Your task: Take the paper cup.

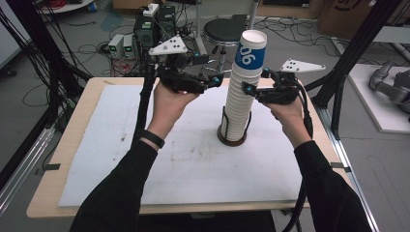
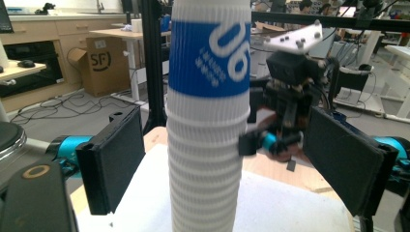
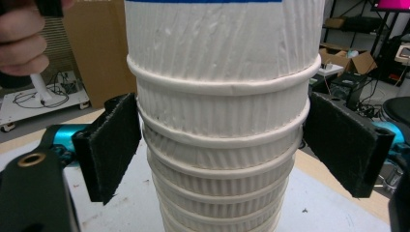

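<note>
Tall stack of paper cups (image 1: 240, 92) stands upright in a dark wire holder (image 1: 232, 133) on the white mat (image 1: 183, 159), between the two grippers. Top cup (image 1: 251, 52) carries a blue band with white print; the ones below are plain white and ribbed.

Right gripper (image 3: 222, 145): jaws spread, stack sitting between the pads, rims close to both but no squeeze visible. Pads level with the rolled rims just under the top cup.

Left gripper (image 2: 227, 159): jaws released, stack between them with a clear gap each side.

Handling, by judgement: cups are light, thin-walled and easily crushed; the ribbed sleeve gives fair grip, and nested cups may cling together. The stack is tall and likely tippy. Best hold: the right steadies the lower cups just under a rim, pads flat on the ribs; the left takes the banded cup on its wall with gentle pressure and lifts straight up.
</note>
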